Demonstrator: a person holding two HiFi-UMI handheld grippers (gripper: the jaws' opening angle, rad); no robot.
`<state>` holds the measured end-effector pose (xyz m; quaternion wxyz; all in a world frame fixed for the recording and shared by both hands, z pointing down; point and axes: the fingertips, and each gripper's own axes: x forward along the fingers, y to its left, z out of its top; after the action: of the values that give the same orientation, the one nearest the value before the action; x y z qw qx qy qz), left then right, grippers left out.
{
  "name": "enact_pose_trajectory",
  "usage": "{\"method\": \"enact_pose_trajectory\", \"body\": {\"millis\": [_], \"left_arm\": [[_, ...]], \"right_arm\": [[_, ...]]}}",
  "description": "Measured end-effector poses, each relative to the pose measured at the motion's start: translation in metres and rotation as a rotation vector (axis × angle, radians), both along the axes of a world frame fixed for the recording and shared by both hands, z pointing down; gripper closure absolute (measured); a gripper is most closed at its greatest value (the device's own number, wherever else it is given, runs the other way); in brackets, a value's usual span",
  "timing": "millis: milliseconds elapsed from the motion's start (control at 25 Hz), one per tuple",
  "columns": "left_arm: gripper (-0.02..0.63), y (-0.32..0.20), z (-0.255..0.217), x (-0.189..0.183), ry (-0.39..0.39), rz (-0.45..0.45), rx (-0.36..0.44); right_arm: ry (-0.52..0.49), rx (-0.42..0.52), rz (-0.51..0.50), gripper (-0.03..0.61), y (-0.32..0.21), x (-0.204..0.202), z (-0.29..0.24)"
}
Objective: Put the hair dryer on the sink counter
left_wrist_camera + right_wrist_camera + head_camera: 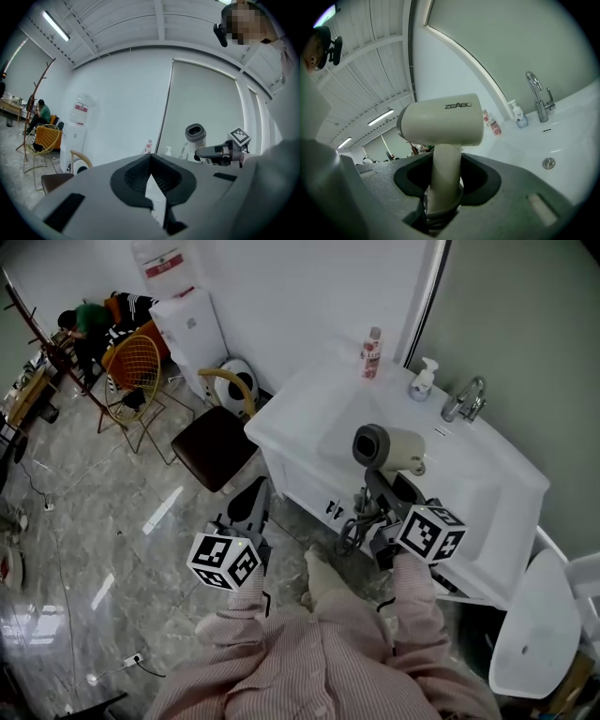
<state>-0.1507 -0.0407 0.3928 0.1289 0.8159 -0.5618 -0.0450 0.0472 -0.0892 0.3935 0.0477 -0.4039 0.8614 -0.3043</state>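
Observation:
A cream hair dryer with a dark nozzle ring hangs over the basin of the white sink counter. My right gripper is shut on its handle. In the right gripper view the handle stands upright between the two dark pads, with the barrel lying across above them. The dryer's dark cord dangles in front of the cabinet. My left gripper is lower left, over the floor and apart from the counter. Its jaws meet at the tips with nothing between them.
A chrome faucet, a soap pump and a pink bottle stand along the counter's back edge. A brown chair sits left of the cabinet, with a yellow wire chair and a water dispenser beyond. A white toilet lid is at right.

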Motion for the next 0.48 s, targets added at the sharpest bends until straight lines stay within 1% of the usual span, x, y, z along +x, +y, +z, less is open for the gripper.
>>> {"method": "enact_pose_trajectory", "body": {"millis": [240,480], "left_arm": [[0.617,-0.039,0.011,-0.014,0.005,-0.018,-0.011],[0.617,-0.099,0.014,-0.029,0.007,-0.031,-0.025]], "right_arm": [[-0.02,-0.035,-0.009,0.422,-0.046,-0.014,0.015],[-0.035,-0.07,-0.021,0.422,-0.111,-0.031,0.022]]}}
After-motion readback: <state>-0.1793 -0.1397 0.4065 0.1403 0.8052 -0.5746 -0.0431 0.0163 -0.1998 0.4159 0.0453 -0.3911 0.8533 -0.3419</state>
